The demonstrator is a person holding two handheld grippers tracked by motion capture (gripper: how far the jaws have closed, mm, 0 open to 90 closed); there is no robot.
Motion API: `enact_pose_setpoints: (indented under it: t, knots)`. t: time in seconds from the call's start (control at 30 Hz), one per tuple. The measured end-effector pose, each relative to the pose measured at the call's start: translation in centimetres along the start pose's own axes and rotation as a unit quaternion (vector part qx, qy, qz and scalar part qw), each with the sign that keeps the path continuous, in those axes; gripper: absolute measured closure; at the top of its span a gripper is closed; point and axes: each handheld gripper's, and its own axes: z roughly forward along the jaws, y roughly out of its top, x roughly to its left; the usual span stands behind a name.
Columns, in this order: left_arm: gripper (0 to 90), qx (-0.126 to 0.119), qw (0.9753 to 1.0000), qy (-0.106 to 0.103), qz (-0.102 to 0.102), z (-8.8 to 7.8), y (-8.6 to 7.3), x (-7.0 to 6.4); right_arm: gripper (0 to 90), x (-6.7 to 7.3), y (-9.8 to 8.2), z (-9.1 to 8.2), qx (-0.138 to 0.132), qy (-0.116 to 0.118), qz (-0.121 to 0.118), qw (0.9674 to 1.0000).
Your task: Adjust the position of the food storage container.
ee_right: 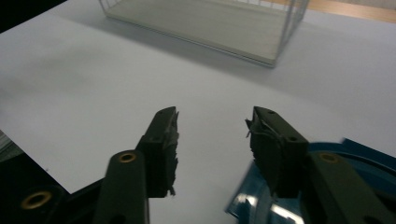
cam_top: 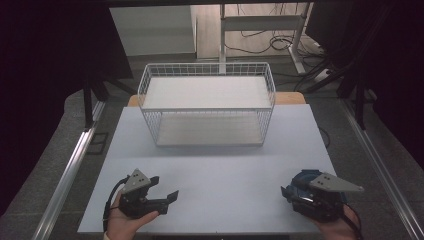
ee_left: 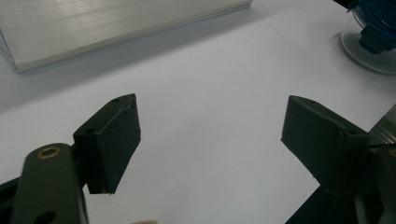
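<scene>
A round clear container with a blue lid point(cam_top: 301, 181) stands on the white table point(cam_top: 220, 165) near its front right corner. My right gripper point(cam_top: 291, 193) hovers right over it, held in a hand. In the right gripper view its jaws point(ee_right: 212, 122) are open with bare table between them, and the blue lid point(ee_right: 366, 156) lies under the right-hand jaw. My left gripper point(cam_top: 165, 186) rests low at the front left, wide open and holding nothing point(ee_left: 212, 116). The left gripper view catches the container point(ee_left: 369, 44) at its top right.
A white two-tier wire basket point(cam_top: 207, 67) stands at the back middle of the table, with nothing on its shelves. Its base point(ee_left: 107, 23) point(ee_right: 224, 23) shows in both gripper views. Beyond the table are a desk frame and cables on the floor.
</scene>
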Motion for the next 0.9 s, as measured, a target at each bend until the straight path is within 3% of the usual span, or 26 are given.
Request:
enact_pose_setpoints:
  t: [0.3, 0.37, 0.43, 0.5, 0.77, 0.9]
  knots:
    - [19.5, 0.008, 1.0000, -0.001, -0.004, 0.2, -0.3, 0.3, 72.5, -3.2, -0.7, -2.1, 0.004, -0.025, 0.024, 0.9994]
    - [19.5, 0.010, 0.9999, -0.001, -0.003, 0.2, -0.4, 0.4, 74.1, -3.4, -0.8, -2.3, 0.004, -0.027, 0.027, 0.9992]
    - [19.5, 0.013, 0.9999, 0.001, -0.005, 0.2, -0.5, 0.5, 83.3, -4.1, -1.2, -2.9, 0.009, -0.040, 0.030, 0.9987]
    - [19.5, 0.014, 0.9999, 0.002, -0.006, 0.2, -0.6, 0.6, 85.7, -4.4, -1.3, -3.1, 0.013, -0.047, 0.032, 0.9983]
    - [19.5, 0.015, 0.9998, 0.005, -0.008, 0.2, -0.7, 0.7, 89.6, -6.7, -2.6, -5.5, 0.031, -0.110, 0.049, 0.9923]
    - [19.6, 0.017, 0.9998, 0.006, -0.010, 0.1, -0.8, 0.8, 89.6, -7.9, -3.7, -6.5, 0.045, -0.148, 0.062, 0.9860]
